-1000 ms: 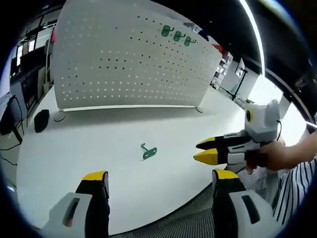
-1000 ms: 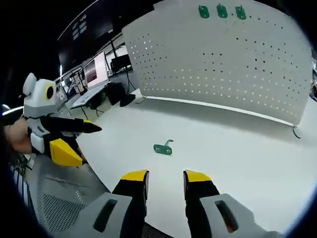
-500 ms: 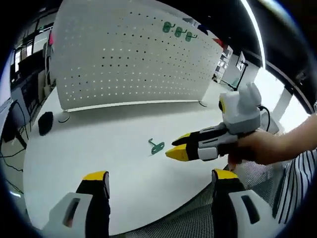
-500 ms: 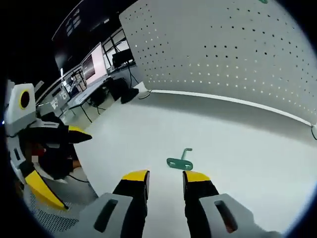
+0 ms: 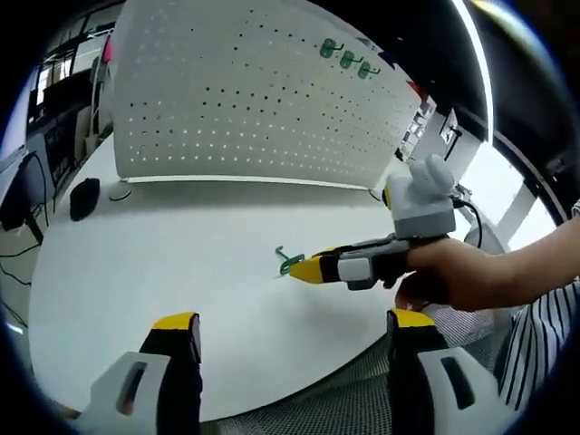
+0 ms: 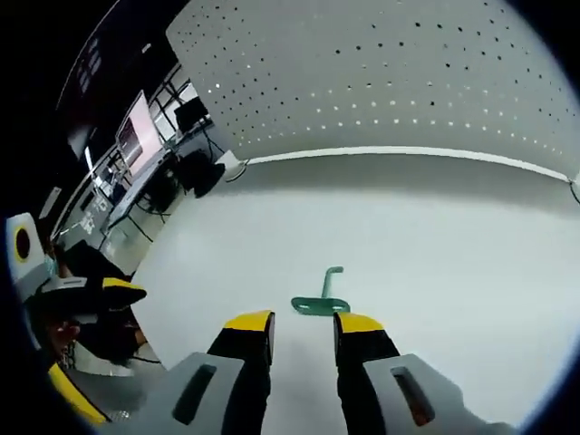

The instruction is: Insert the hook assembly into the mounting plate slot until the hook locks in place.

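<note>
A small green hook (image 5: 289,263) lies flat on the white table (image 5: 163,272), its bent stem pointing toward the white pegboard (image 5: 254,100). Three more green hooks (image 5: 346,58) hang high on that board. My right gripper (image 5: 299,270), held by a hand (image 5: 453,276), comes in from the right, and its yellow tips reach the hook. In the right gripper view the hook (image 6: 320,300) lies just ahead of my right gripper (image 6: 304,323), whose jaws stand a little apart with nothing between them. My left gripper (image 5: 292,328) is wide open near the table's front edge, also seen as the left gripper (image 6: 86,294).
A black mouse-like object (image 5: 82,196) and a cable lie at the table's left, near the pegboard's foot. Desks with monitors (image 6: 140,136) and chairs stand beyond the table. A striped sleeve (image 5: 544,335) is at the right.
My right gripper has moved forward across the table until its tips reach the green hook. The hook has stayed on the table. My left gripper stays open near the front edge.
</note>
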Demonstrator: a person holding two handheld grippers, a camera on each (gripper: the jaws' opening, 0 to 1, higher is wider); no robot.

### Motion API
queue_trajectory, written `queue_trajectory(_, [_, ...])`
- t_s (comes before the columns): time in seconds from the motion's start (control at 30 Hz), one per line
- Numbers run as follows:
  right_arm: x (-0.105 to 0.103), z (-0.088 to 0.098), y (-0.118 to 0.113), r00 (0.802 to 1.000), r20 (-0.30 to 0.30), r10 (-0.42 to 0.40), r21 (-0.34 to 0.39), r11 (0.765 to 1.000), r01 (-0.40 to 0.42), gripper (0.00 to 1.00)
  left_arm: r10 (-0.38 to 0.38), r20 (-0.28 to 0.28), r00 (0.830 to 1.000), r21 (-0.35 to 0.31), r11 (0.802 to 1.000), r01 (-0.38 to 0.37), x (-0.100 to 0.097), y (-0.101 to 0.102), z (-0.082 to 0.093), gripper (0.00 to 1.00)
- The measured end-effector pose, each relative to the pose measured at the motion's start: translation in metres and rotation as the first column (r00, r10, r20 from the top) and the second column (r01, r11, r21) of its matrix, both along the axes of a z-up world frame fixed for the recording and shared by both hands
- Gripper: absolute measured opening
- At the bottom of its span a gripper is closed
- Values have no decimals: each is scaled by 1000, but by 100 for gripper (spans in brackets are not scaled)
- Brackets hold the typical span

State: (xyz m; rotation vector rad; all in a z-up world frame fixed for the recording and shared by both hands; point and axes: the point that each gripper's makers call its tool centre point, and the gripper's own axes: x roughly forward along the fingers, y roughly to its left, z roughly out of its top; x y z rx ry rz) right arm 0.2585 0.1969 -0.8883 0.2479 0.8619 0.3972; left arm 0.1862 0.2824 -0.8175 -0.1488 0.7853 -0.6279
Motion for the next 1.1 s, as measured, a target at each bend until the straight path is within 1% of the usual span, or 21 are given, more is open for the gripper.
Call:
queue_trajectory(0.1, [5, 1, 2, 1000, -7, -3, 10, 1000, 3, 23, 3, 0, 1000, -4, 1000, -3, 2, 0, 0, 86])
queue_trajectory(0.23, [13, 3, 3, 1000, 3, -9, 7, 1000, 9, 24, 3, -4, 1000, -6, 1000, -3, 5, 0, -1, 86])
queue_trajectory(0.33, [19, 2, 5, 1000, 0, -18, 9, 1000, 18, 24, 0, -3, 1000, -7, 1000, 0, 7, -2, 0, 86])
queue_trajectory(0.4, [23, 2, 8, 1000, -1, -10, 1, 1000, 10, 24, 0, -3, 1000, -9, 1000, 0, 7, -2, 1, 86])
queue_trajectory(0.53, [30, 2, 14, 999, 15, 29, -38, 999, -29, 24, 5, -9, 1000, -12, 1000, -6, 8, -1, 0, 85])
queue_trajectory(0.63, [35, 2, 16, 999, 26, 47, -77, 996, -45, 24, 23, -19, 1000, -27, 999, -24, 9, 2, 0, 85])
queue_trajectory(0.67, [36, 3, 17, 998, 34, 53, -80, 996, -50, 24, 27, -21, 999, -29, 999, -28, 9, 3, -1, 84])
queue_trajectory(0.77, [35, 6, 19, 997, 54, 62, -100, 993, -57, 24, 38, -25, 999, -28, 999, -39, 9, 5, -2, 84])
queue_trajectory(0.8, [36, 8, 15, 996, 76, 51, -124, 991, -41, 24, 40, -27, 999, -28, 999, -40, 9, 5, -3, 84])
queue_trajectory(0.83, [35, 7, 12, 996, 80, 39, -129, 991, -28, 24, 41, -28, 999, -29, 999, -42, 9, 5, -4, 84])
queue_trajectory(0.9, [34, 3, 7, 998, 68, 8, -127, 992, 1, 24, 42, -31, 999, -31, 999, -43, 8, 4, -4, 84])
queue_trajectory(0.97, [28, -5, 10, 1000, 21, 6, -96, 995, -4, 24, 40, -31, 999, -31, 999, -41, 7, 3, -5, 84])
queue_trajectory(1.0, [27, -7, 11, 1000, 14, 8, -90, 996, -7, 24, 39, -34, 999, -31, 999, -40, 6, 2, -5, 84])
queue_trajectory(1.03, [28, -10, 10, 1000, 14, 13, -98, 995, -12, 23, 37, -34, 999, -32, 999, -38, 6, 2, -5, 84])
queue_trajectory(1.1, [29, -9, 5, 999, 25, 21, -126, 992, -18, 22, 35, -31, 999, -31, 999, -36, 6, 1, -4, 84])
